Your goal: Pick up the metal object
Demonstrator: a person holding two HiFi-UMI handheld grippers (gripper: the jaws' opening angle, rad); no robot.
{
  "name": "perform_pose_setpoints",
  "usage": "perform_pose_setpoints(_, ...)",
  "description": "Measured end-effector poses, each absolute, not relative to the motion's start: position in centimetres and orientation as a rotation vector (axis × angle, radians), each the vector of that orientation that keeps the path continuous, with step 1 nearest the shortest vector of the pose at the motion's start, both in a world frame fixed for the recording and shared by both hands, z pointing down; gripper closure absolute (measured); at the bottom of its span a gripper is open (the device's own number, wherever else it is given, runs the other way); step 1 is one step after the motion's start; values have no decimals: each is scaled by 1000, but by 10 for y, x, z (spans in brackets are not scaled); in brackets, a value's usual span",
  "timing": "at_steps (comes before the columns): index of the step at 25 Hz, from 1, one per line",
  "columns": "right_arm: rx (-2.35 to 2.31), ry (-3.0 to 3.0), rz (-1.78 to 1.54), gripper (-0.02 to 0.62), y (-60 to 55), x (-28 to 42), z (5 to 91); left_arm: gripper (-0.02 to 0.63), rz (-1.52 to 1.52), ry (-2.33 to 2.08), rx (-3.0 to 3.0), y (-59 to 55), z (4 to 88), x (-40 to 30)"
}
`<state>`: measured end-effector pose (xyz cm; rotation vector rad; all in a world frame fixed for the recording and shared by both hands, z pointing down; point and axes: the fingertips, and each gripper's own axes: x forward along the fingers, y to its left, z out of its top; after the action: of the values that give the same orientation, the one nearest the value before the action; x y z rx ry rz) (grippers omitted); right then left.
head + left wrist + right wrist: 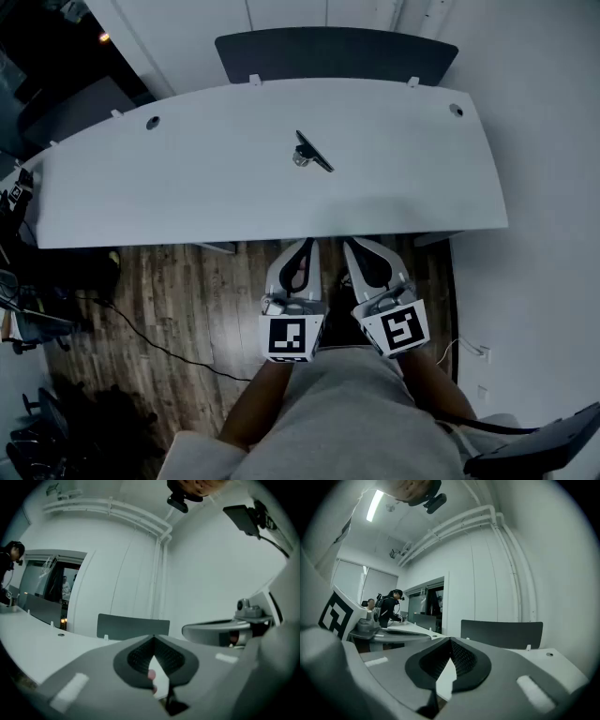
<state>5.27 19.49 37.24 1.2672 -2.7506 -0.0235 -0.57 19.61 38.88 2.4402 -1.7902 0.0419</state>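
While L hand-held gripper & R hand-held gripper are pressed together, empty, dark metal object lies ahead on white table.

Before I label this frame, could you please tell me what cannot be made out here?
Metal object, head view: too small to tell its shape.
Left gripper view: metal object not visible; the left gripper blocks the middle of the desk.
Right gripper view: same; the right gripper blocks that part of the desk.
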Motion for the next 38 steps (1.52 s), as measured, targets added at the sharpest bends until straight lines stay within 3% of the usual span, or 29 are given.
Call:
perform_pose_setpoints(20, 1024, -2752, -98, 600, -16, 64, 400, 604, 286, -1904, 2342, -18, 411, 5)
perform_pose_setpoints(38, 930, -2638, -73, 600, -57, 15, 437, 604, 372, -1853, 2279, -59, 446, -43)
